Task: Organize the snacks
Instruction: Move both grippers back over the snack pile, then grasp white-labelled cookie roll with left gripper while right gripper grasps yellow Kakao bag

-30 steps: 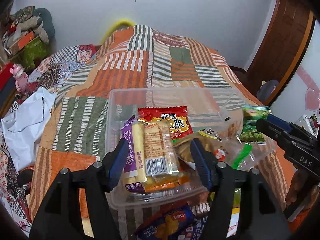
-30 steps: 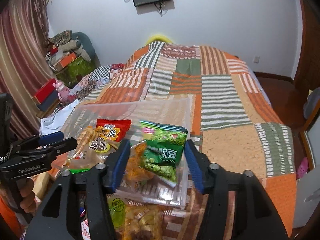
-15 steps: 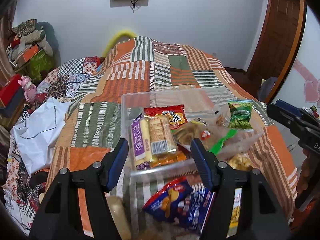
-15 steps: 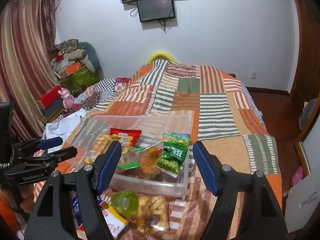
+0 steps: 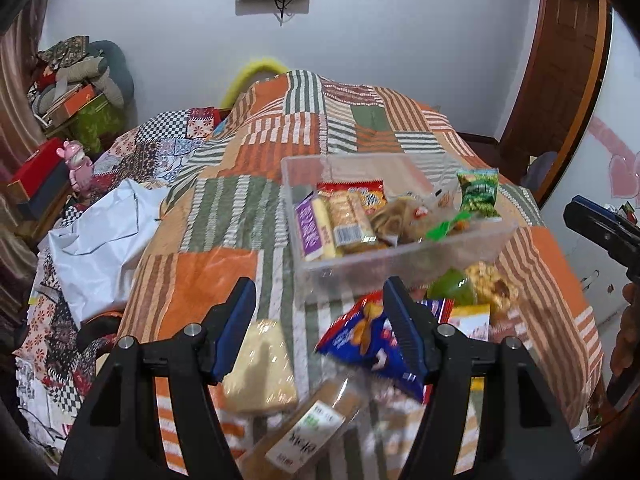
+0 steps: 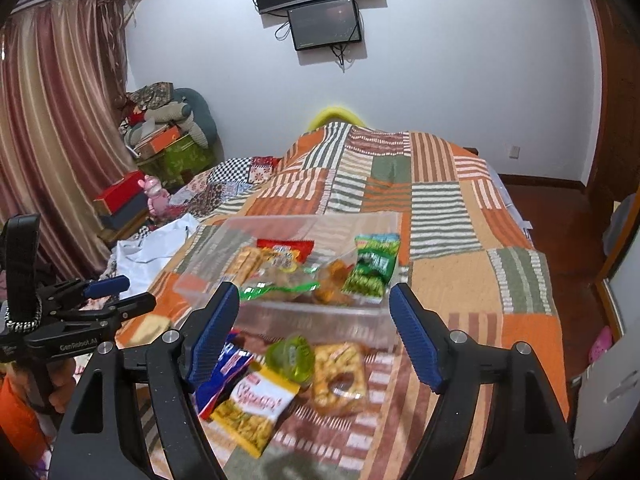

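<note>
A clear plastic box (image 5: 400, 256) (image 6: 320, 316) sits on the patchwork bed and holds several snack packs, among them a green pea bag (image 5: 478, 194) (image 6: 374, 266) leaning at its right end. Loose snacks lie on the bed in front of the box: a blue chip bag (image 5: 364, 332) (image 6: 224, 372), a pale wafer pack (image 5: 260, 364), a yellow bag (image 6: 256, 412), a green jelly cup (image 6: 292, 356) and a nut bar pack (image 6: 340, 376). My left gripper (image 5: 320, 328) is open and empty above the loose snacks. My right gripper (image 6: 314, 336) is open and empty, in front of the box.
A white plastic bag (image 5: 100, 240) lies at the bed's left edge. Boxes and a pink toy (image 5: 76, 164) stand by the left wall. A wooden door (image 5: 560, 80) is on the right. The far half of the bed (image 6: 400, 176) is bare quilt.
Both grippers have pulled back from the box and risen, so the loose snacks in front of it came into view. The right gripper's jaws have opened wider.
</note>
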The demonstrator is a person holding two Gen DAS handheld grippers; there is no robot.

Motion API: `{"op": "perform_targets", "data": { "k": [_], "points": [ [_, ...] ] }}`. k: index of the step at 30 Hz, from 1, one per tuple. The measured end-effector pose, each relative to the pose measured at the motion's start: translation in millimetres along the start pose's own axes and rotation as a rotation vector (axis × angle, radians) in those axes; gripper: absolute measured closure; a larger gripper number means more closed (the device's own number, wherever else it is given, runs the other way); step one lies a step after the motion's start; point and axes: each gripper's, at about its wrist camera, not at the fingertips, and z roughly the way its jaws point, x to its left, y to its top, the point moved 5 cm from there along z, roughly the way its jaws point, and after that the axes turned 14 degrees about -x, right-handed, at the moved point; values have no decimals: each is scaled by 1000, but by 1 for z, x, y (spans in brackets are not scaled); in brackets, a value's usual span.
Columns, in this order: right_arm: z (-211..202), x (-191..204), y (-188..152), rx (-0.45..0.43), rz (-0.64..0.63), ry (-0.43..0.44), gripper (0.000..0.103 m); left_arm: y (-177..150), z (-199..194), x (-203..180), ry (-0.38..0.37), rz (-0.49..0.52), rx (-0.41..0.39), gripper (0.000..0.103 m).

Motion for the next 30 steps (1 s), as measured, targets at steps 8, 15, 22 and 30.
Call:
{"op": "perform_targets", "data": {
  "k": [8, 15, 22, 30],
  "points": [
    [-10, 8, -30, 51, 45, 25, 28, -32, -11, 18, 11, -2, 57, 37],
    [-6, 16, -55, 105, 57, 34, 28, -60, -12, 26, 0, -8, 108, 38],
    [6, 22, -87, 194, 100, 53, 28, -86, -11, 24, -49, -24, 156, 37],
    [18, 22, -102, 244, 131, 66, 28, -113, -6, 24, -69, -37, 192, 36]
  ]
}}
